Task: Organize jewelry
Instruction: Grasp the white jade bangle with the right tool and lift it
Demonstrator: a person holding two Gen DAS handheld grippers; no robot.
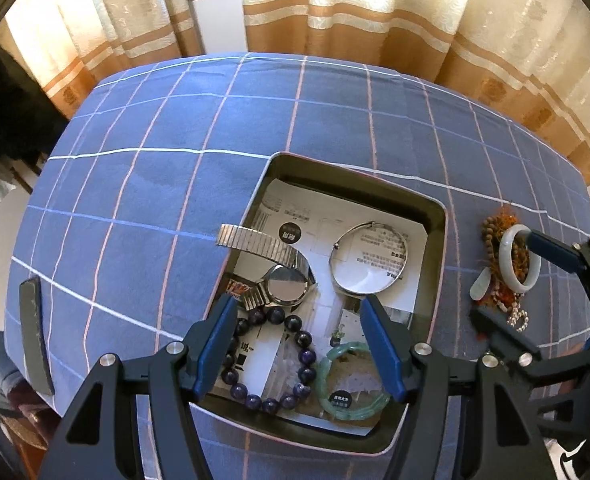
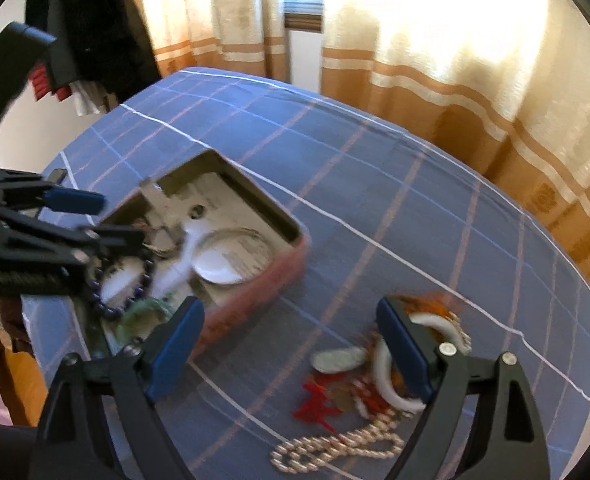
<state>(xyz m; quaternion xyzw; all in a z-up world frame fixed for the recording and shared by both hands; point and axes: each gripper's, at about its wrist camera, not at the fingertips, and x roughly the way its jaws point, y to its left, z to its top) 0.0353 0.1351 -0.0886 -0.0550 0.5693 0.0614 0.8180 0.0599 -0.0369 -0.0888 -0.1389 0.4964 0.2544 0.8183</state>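
Observation:
An open box (image 1: 435,216) (image 2: 279,264) on the blue checked cloth holds a metal watch (image 1: 283,284), a silver bangle (image 1: 369,260), a dark purple bead bracelet (image 1: 271,360) and a green jade bangle (image 1: 351,380). My left gripper (image 1: 299,344) is open and empty above the box. To the right of the box lies a pile of jewelry: a white jade bangle (image 1: 521,256) (image 2: 391,376), a pale pendant (image 2: 339,358), a pearl strand (image 2: 335,448) and brown and red beads (image 1: 491,236). My right gripper (image 2: 295,352) is open over this pile, one finger (image 2: 405,352) by the white bangle.
A dark flat strip (image 1: 35,332) lies at the table's left edge. Curtains (image 1: 335,8) hang behind the table. Dark clothing (image 2: 91,20) hangs at the far left. The right wrist view is motion-blurred.

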